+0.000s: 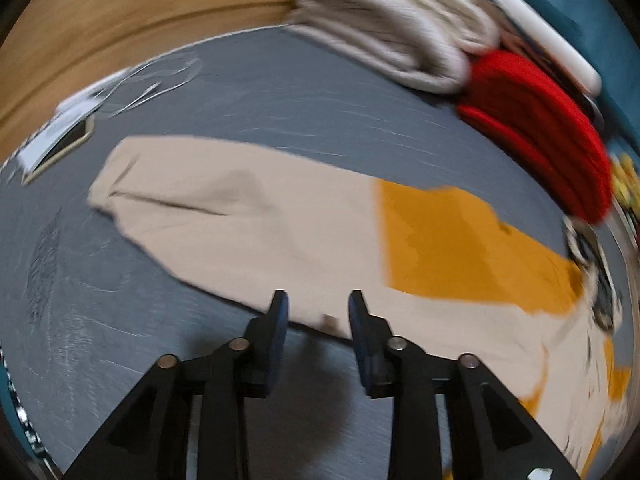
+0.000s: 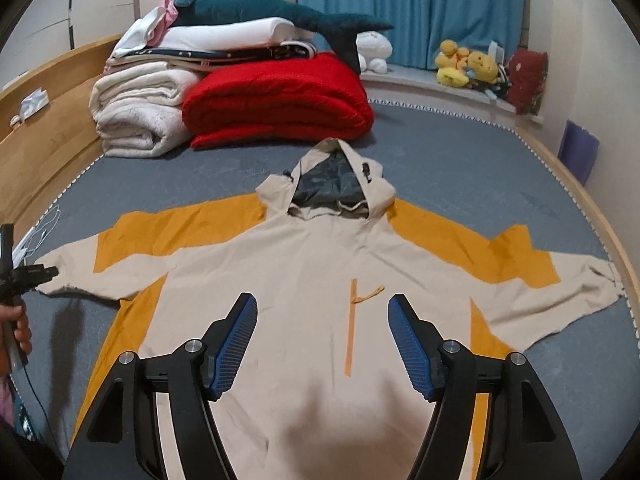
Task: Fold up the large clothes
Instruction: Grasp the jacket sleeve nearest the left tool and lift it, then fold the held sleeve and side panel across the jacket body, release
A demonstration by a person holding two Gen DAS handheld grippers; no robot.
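A beige and orange hooded jacket (image 2: 304, 264) lies spread flat, front up, on the grey bed (image 2: 460, 168), with its hood (image 2: 340, 176) at the far end and both sleeves stretched out sideways. My right gripper (image 2: 324, 304) hovers open over the lower front, beside the orange zip strip, with nothing between its blue pads. My left gripper (image 1: 318, 304) is open and empty just above the near edge of the left sleeve (image 1: 224, 208), whose cuff points to the left. In the right wrist view a hand (image 2: 18, 330) holds that tool near the cuff. The left wrist view is blurred.
Folded red (image 2: 280, 100) and white (image 2: 136, 116) blankets are piled at the bed's far left, with bedding and a plush shark (image 2: 256, 10) on top. A phone with a white cable (image 1: 68, 140) lies by the wooden bed frame (image 2: 48, 140). Plush toys (image 2: 464, 64) sit on the sill.
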